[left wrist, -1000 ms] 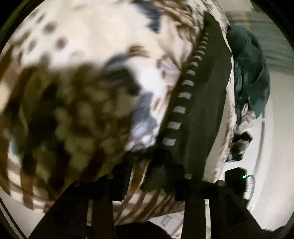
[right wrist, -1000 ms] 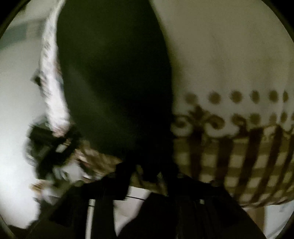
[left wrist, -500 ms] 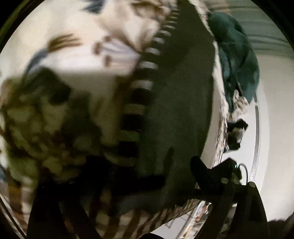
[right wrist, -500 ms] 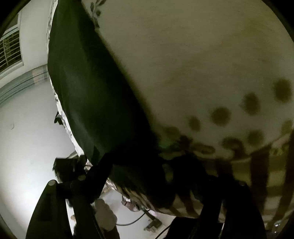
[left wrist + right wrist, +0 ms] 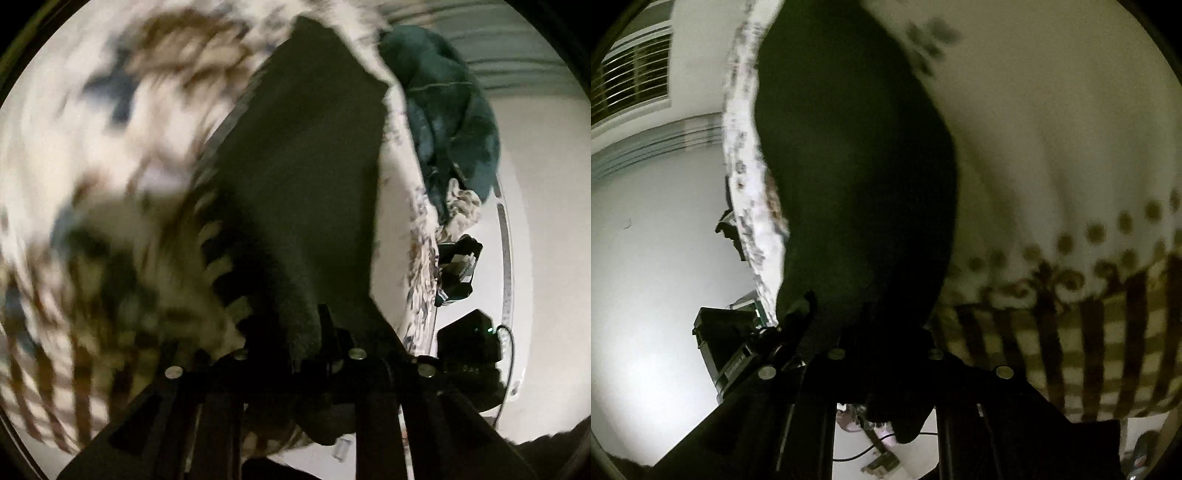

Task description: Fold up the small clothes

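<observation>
1. The dark garment (image 5: 295, 177) is pinched at its near edge by both grippers: the left gripper (image 5: 325, 354) has just been closing and is clenched on a fold of the cloth, which bunches between its fingers, and the right gripper (image 5: 882, 354) has likewise just been closing and is clamped on the dark fabric in the same way.

2. The garment is seen stretched away from each pair of fingers over the patterned bed cover (image 5: 103, 184), on which most of it is laid. Only the gripped edge appears lifted.

3. Its handling is judged as follows: light, limp and slightly fuzzy, so little force is needed, but no shape will be kept where it is unsupported. Slack between the two grips is likely to sag. The corners or hem at the near edge are judged the best places to be held, well apart, so that the edge stays taut.

4. The long axis is seen running from the grippers towards the far side of the bed; which end is the neck or waist cannot be told.

5. Further off, a heap of teal clothing (image 5: 447, 110) is seen beyond the garment's far end, with dark equipment (image 5: 465, 350) below the bed edge.
</observation>
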